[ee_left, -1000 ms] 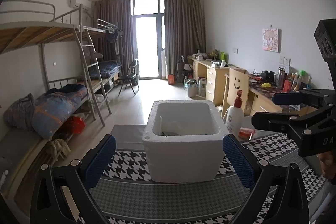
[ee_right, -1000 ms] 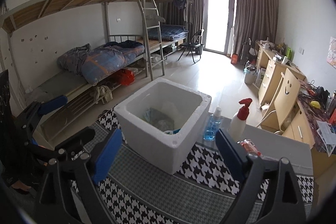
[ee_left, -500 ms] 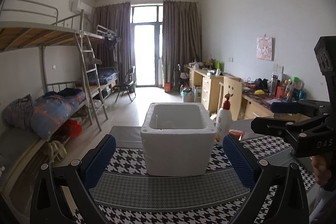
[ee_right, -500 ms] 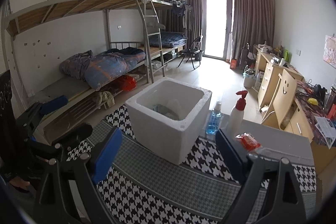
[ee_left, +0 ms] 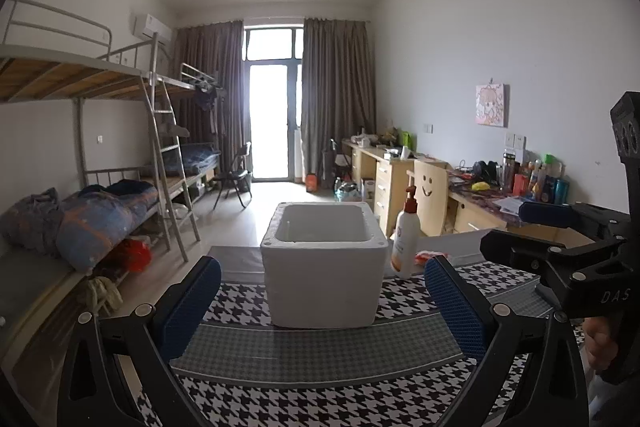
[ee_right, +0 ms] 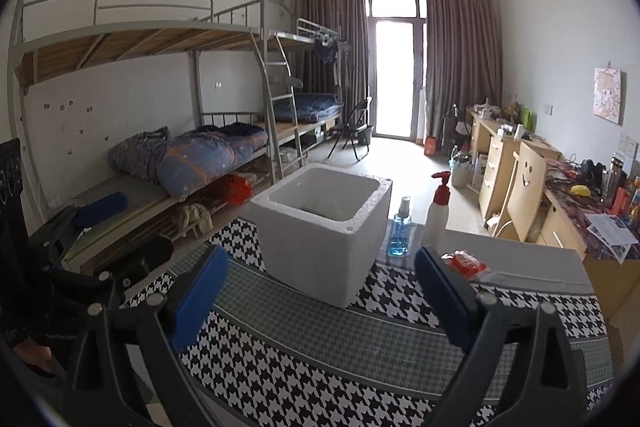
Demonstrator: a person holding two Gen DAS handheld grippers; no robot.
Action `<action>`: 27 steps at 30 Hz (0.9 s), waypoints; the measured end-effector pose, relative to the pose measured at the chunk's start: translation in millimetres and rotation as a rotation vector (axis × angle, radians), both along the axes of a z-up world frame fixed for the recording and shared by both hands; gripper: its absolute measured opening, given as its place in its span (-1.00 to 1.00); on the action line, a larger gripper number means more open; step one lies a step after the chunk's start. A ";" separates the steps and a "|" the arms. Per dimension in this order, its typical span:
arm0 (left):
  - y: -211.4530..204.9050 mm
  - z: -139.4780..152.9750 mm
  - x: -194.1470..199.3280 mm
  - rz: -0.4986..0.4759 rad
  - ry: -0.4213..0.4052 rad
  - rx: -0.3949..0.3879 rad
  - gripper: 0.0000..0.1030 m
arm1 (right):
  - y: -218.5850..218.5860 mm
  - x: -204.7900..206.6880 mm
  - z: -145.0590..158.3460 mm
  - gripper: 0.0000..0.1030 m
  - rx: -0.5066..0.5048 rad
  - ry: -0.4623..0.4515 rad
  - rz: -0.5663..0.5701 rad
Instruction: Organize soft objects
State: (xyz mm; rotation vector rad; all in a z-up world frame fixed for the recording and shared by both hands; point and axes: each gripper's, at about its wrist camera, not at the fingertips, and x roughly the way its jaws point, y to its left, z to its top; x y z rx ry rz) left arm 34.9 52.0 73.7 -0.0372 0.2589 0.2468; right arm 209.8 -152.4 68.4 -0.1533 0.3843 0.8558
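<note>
— From the left wrist, what has changed for us?

— We have drawn back and lowered: the white foam box (ee_left: pixel 324 267) looks smaller and farther than a second ago, and we no longer see down into it. Our left gripper (ee_left: pixel 322 301) is empty, its blue-padded fingers (ee_left: pixel 188 303) spread wide on either side of the box without touching it. The lotion pump bottle (ee_left: pixel 406 235) stands just beside the box's right wall, on the houndstooth tabletop (ee_left: pixel 320 387). The right gripper (ee_left: pixel 552 239) hovers at our right, also holding nothing.

— And from the right wrist?

— The same retreat. Our right fingers (ee_right: pixel 440 297) are wide apart and empty, well short of the box (ee_right: pixel 320 231). Only a sliver of something dark shows inside it. The blue spray bottle (ee_right: pixel 400 227) and the pump bottle (ee_right: pixel 438 211) stand past its right corner, and a red soft packet (ee_right: pixel 464 263) lies on the tabletop near our right finger.

— So?

— We judge that packet may be what remains to go in.
</note>
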 end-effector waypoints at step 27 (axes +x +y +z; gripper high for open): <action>-20.4 -21.5 -33.5 0.013 -0.055 0.031 0.98 | -37.1 -39.9 -24.7 0.88 0.077 -0.080 -0.077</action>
